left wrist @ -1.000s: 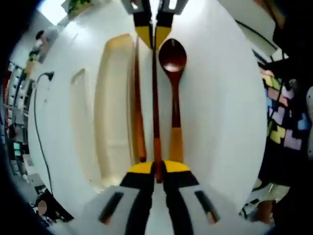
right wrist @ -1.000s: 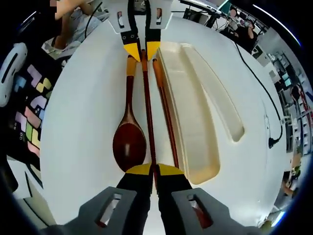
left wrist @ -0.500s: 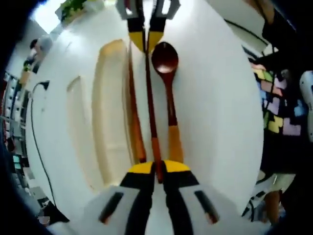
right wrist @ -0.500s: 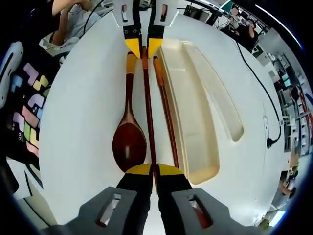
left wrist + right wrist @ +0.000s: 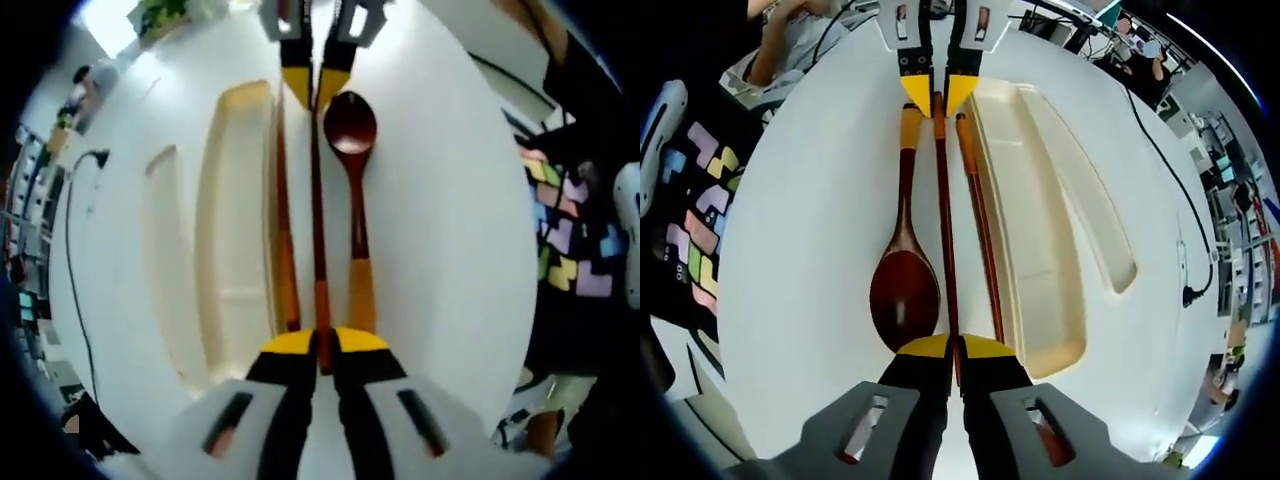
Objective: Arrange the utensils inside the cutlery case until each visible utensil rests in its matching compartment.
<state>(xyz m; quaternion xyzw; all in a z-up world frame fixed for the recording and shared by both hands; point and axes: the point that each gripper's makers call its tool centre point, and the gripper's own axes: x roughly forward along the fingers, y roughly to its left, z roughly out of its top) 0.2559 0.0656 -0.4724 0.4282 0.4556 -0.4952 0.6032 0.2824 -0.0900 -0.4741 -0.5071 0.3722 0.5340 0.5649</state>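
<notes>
I see the big white worktop (image 5: 440, 200) first. On it lies the cream cutlery case (image 5: 235, 220), long and open, at about 9 o'clock in the left gripper view and at 3 o'clock in the right gripper view (image 5: 1035, 230). It has one wide compartment and a narrow one beside it, and both look bare to me.

Next is the wooden spoon (image 5: 352, 200) with its dark bowl and orange handle. It lies flat on the worktop, outside the case, just beside the chopsticks.

One chopstick (image 5: 284, 240) rests right along the near wall of the case; I cannot tell if it touches it. The other chopstick (image 5: 320, 220) is held at both ends. My left hand-held gripper (image 5: 322, 345) is pinched tight on its orange end, and my right hand-held gripper (image 5: 958, 350) is pinched tight on its thin tip.

I think I hold it at both ends so it stays level and straight, lined up with the long case. Then it can go sideways over the wall without tipping. No utensil is in its place yet, so I judge the job has barely started.
</notes>
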